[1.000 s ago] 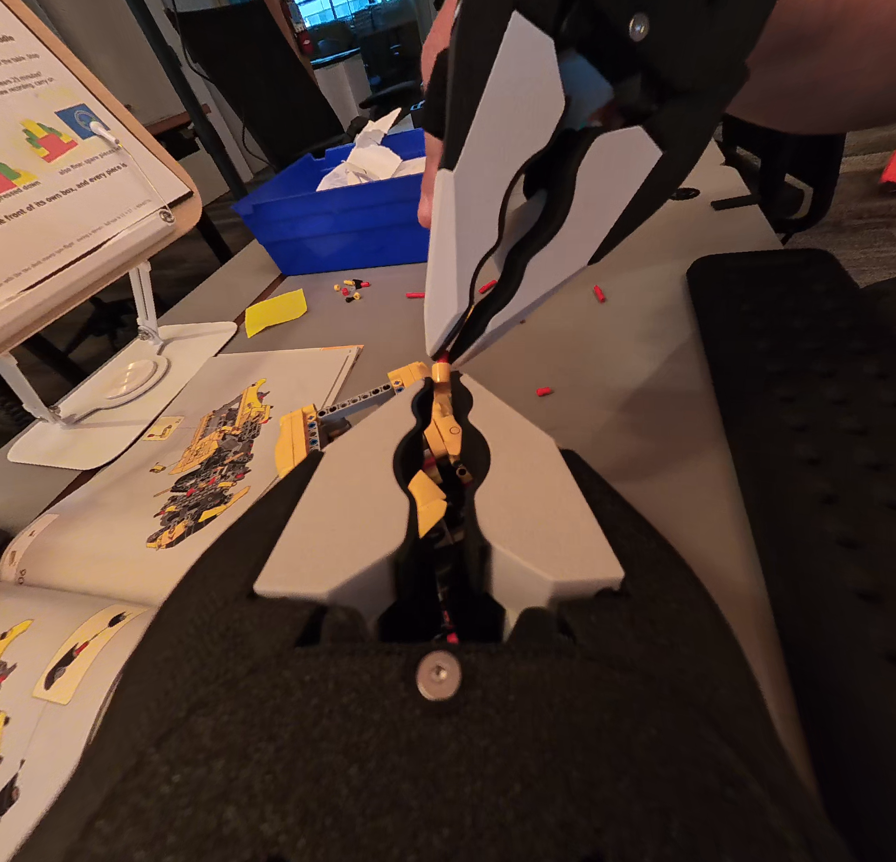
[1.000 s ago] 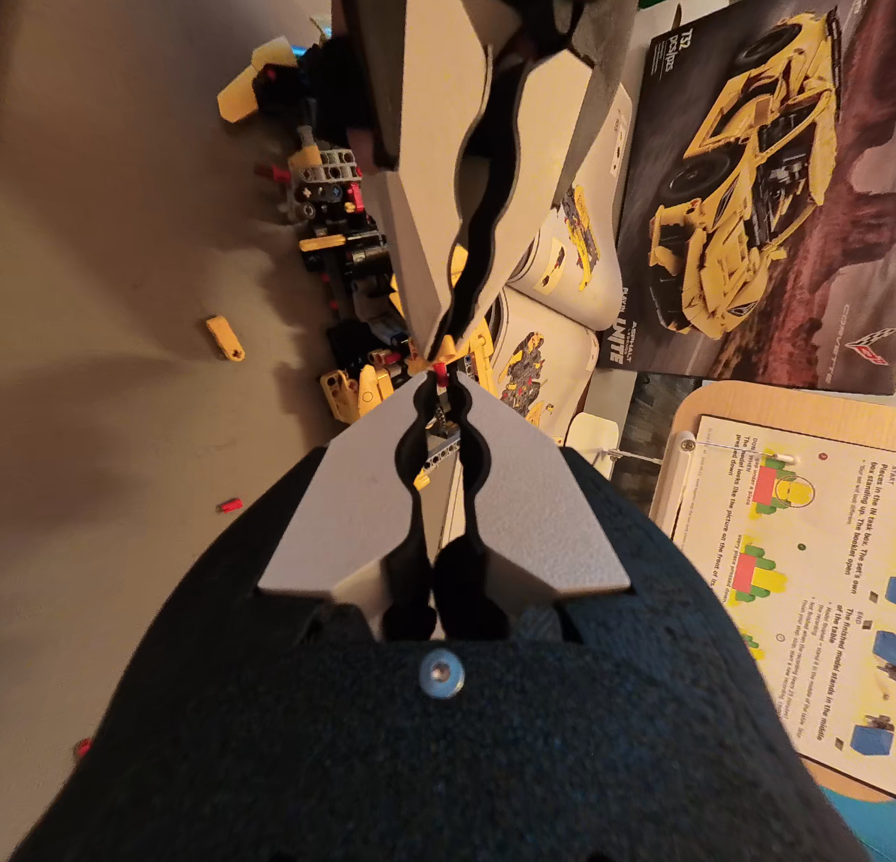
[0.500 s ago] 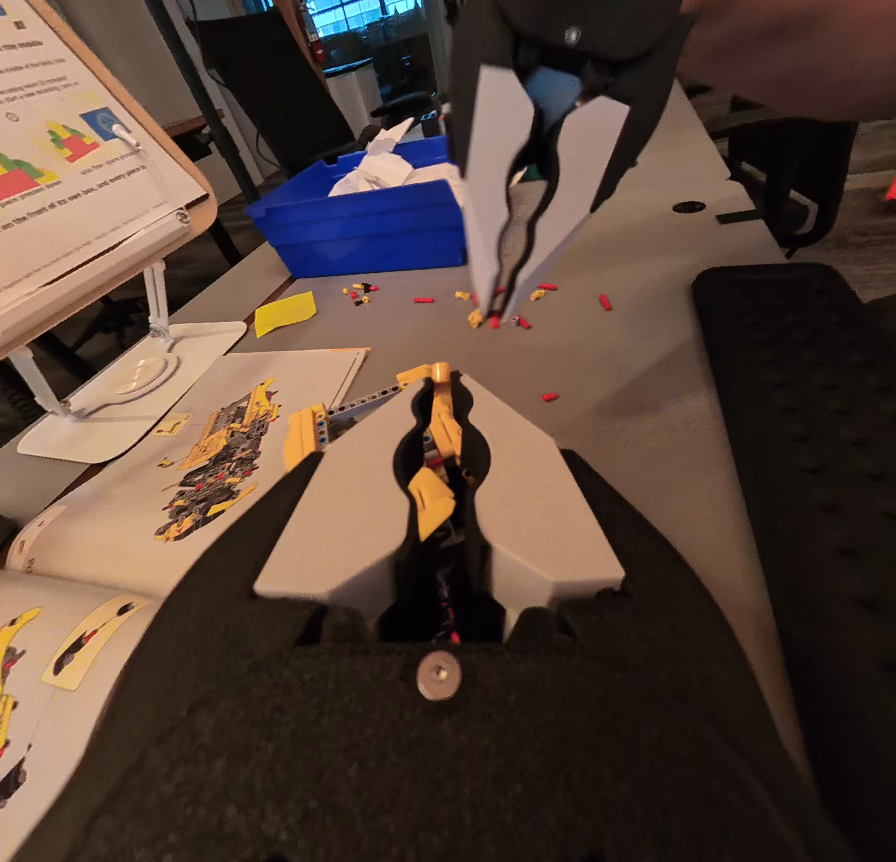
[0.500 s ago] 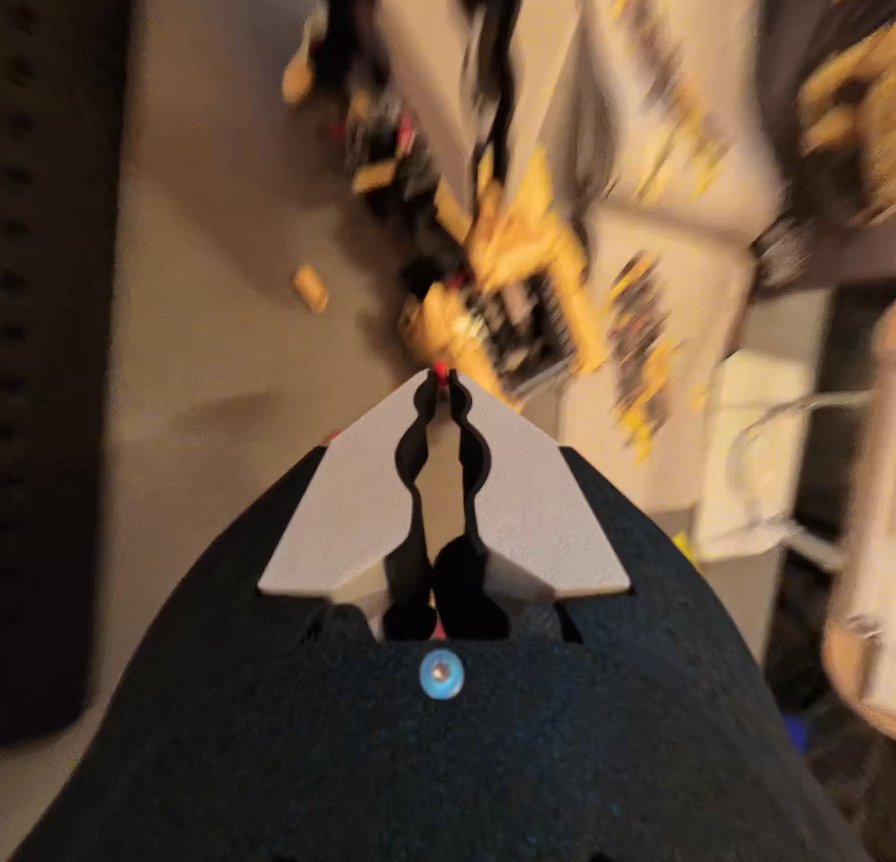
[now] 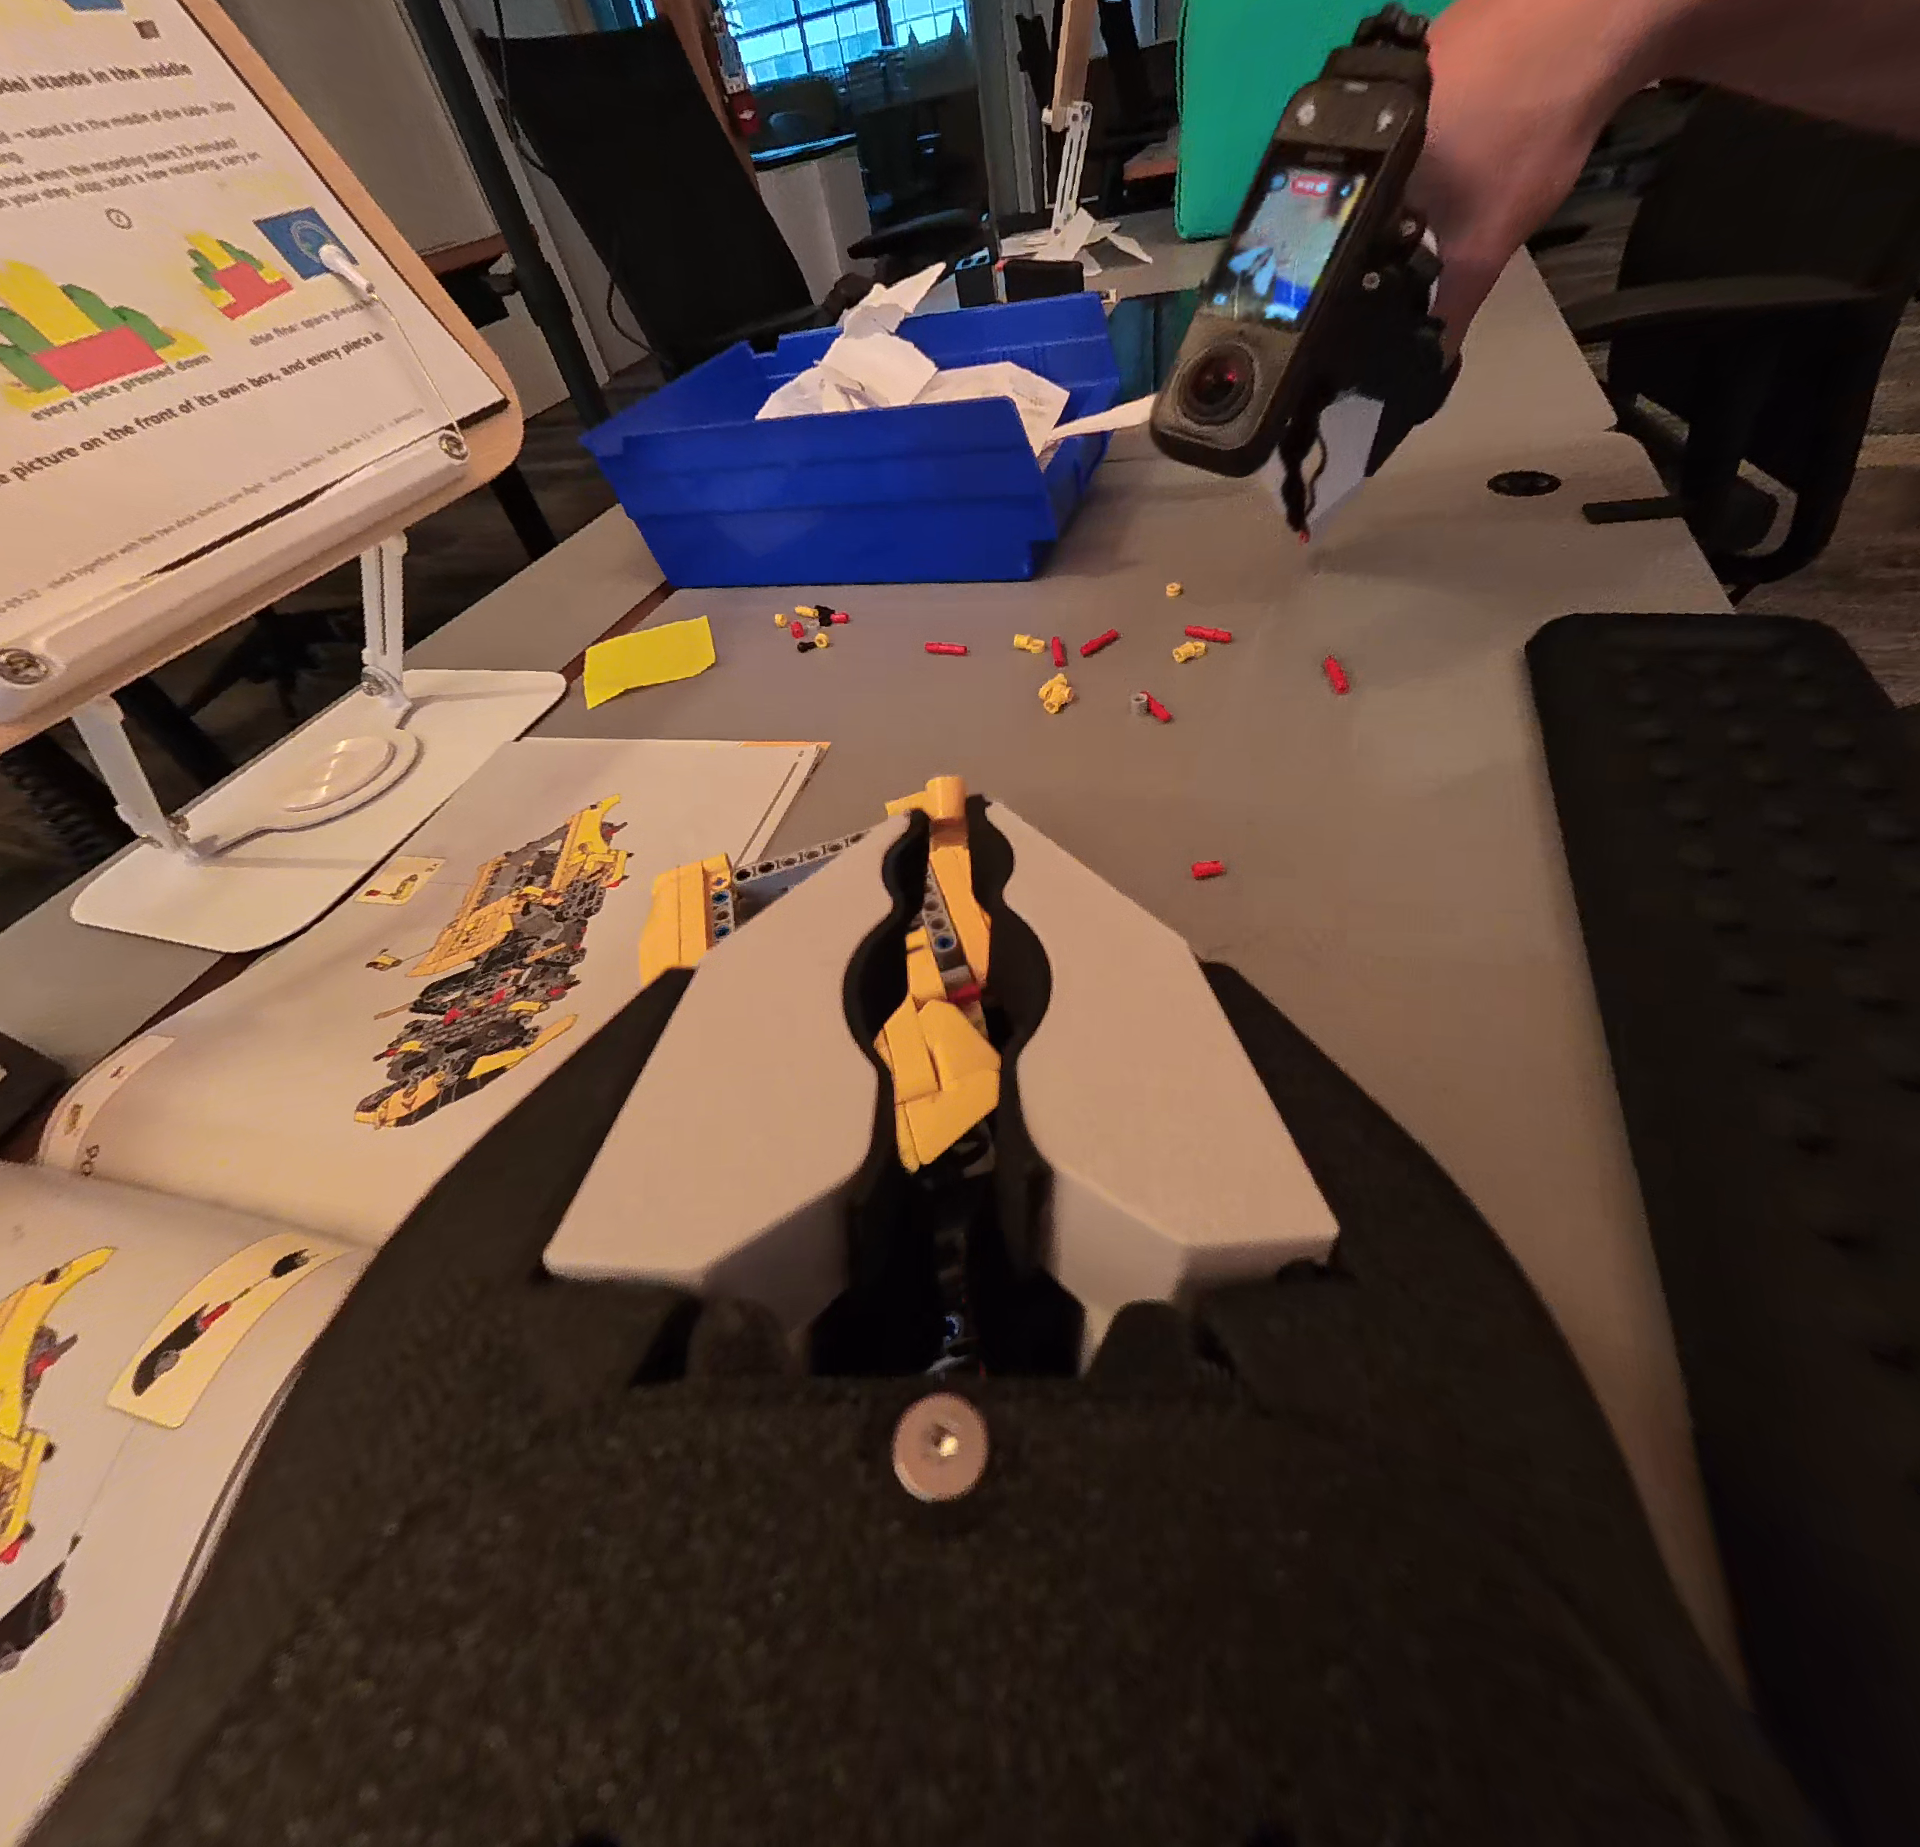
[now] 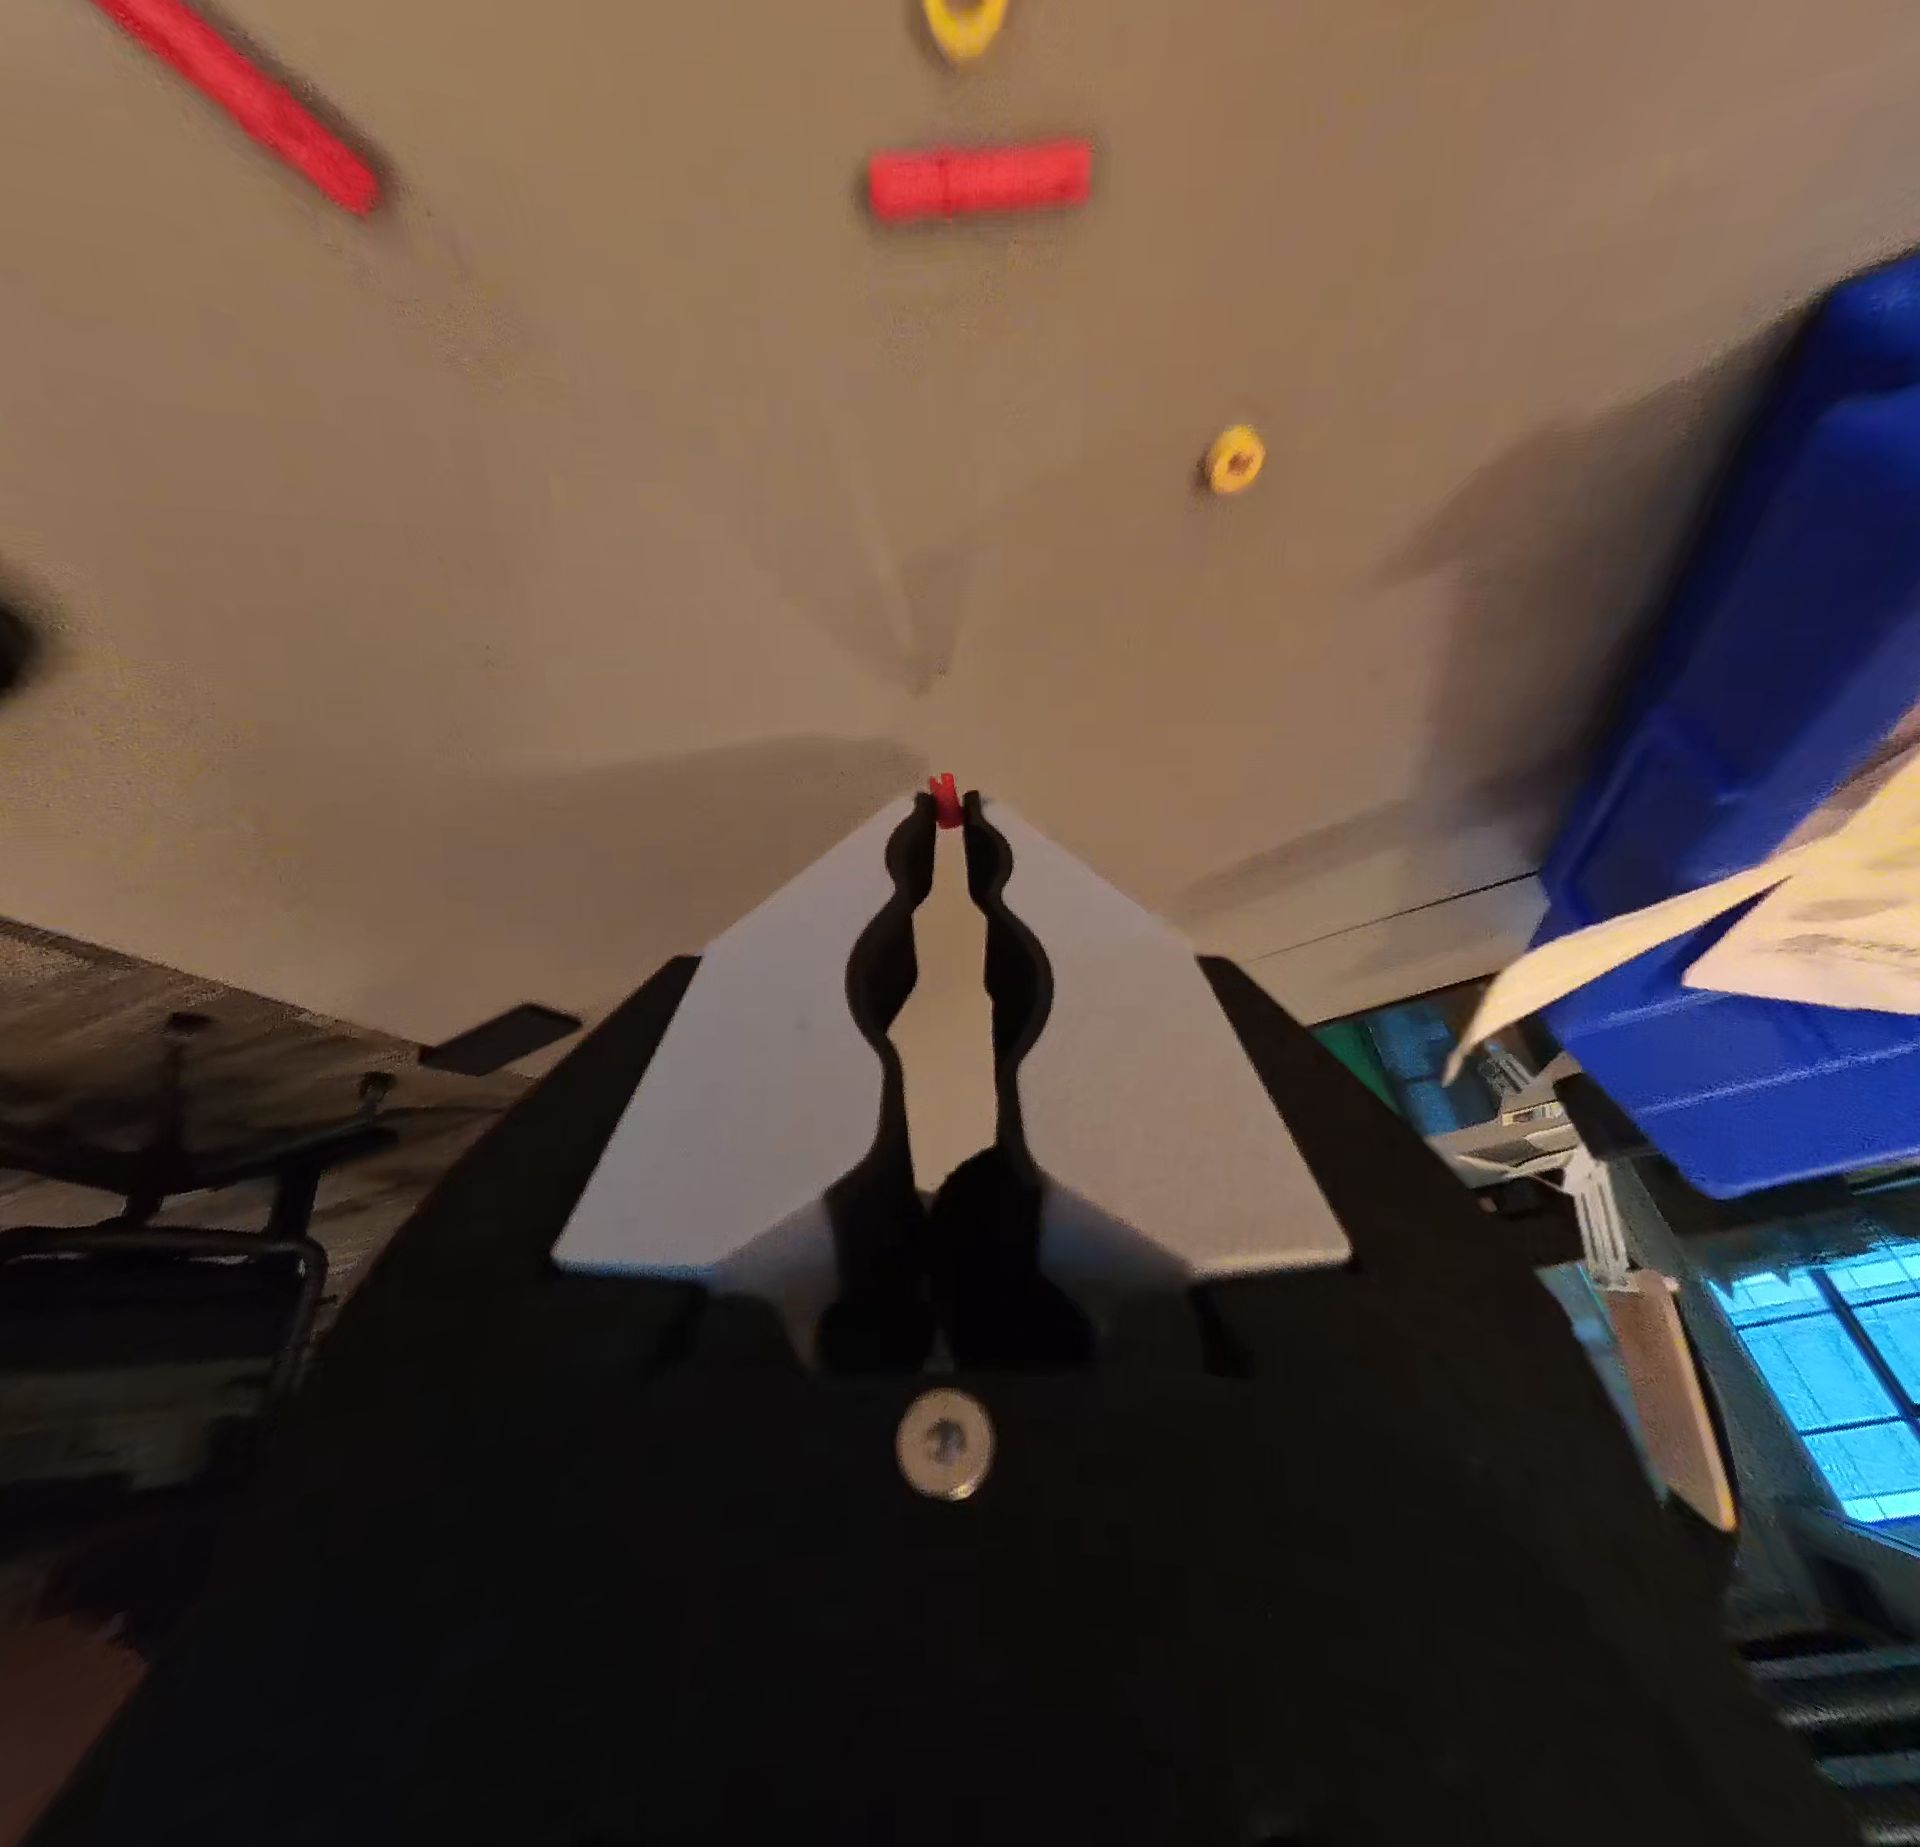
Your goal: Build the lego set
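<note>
My left gripper (image 5: 943, 810) is shut on the yellow and grey lego car model (image 5: 940, 976), held above the open instruction booklet (image 5: 436, 966). My right gripper (image 6: 943, 805) is shut on a small red pin (image 6: 944, 800) at its tips and points down at the grey table (image 6: 623, 550). It also shows far off in the left wrist view (image 5: 1304, 519), tips just above the table beside the blue bin. Loose red pins (image 5: 1096, 642) and yellow connectors (image 5: 1055, 693) lie scattered on the table; the right wrist view shows a red pin (image 6: 979, 179) and a yellow bush (image 6: 1234, 460).
A blue bin (image 5: 852, 478) with crumpled paper stands at the back of the table; it also shows in the right wrist view (image 6: 1756, 758). A tilted instruction board on a white stand (image 5: 208, 270) is at the left. A yellow note (image 5: 649, 659) lies nearby. A black mat (image 5: 1745, 966) is at the right. There is about 35 cm between the tips of the two grippers. My right gripper is the nearer one to the yellow bush (image 6: 1234, 460): about 7 cm, against 35 cm.
My right gripper pulled away from the model with the red pin still in its tips and swung to the far right of the table near the blue bin. The left gripper kept holding the model.
</note>
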### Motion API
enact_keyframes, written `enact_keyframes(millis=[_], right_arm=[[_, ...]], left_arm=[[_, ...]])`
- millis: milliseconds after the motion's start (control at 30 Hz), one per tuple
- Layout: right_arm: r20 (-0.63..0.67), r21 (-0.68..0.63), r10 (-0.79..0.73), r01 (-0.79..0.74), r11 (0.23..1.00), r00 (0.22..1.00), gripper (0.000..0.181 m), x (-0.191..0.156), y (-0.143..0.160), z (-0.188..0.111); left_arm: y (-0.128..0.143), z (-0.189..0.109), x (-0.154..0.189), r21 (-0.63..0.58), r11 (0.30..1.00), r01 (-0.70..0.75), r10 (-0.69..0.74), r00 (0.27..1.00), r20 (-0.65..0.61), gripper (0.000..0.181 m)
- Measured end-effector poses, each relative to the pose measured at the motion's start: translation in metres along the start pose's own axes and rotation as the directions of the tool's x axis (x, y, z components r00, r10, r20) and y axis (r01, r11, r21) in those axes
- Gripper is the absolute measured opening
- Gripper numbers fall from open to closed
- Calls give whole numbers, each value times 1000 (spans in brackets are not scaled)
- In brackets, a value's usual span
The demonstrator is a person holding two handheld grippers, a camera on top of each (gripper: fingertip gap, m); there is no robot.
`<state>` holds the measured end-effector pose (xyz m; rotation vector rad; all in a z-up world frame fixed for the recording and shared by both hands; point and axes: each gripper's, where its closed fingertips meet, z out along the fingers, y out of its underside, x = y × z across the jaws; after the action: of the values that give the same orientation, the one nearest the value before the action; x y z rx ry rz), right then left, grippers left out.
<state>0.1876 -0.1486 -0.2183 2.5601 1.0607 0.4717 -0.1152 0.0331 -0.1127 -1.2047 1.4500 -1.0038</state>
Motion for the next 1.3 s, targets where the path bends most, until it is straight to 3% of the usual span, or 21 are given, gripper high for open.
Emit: enact_keyframes(millis=[100,633,833,933,1100,1300], right_arm=[[-11,-13,6,-6,1000,1000,4,0,15,9],[0,6,27,-27,1000,1000,5,-3,14,19],[6,42,46,-46,998,999,20,-3,15,14],[9,127,75,-76,989,997,19,1,22,7],[191,412,134,-203,888,972,20,-12,9,1],[121,525,210,-242,816,970,20,-8,5,8]], left_arm=[[1,1,1,-6,1000,-3,3,1000,0,7],[8,4,1,-38,999,-16,16,1000,1,7],[8,4,1,-40,999,-13,13,1000,0,7],[9,4,2,-43,999,-13,13,1000,-3,7],[10,5,3,-47,999,-17,16,1000,-4,7],[12,6,3,-57,998,-20,19,1000,-5,7]])
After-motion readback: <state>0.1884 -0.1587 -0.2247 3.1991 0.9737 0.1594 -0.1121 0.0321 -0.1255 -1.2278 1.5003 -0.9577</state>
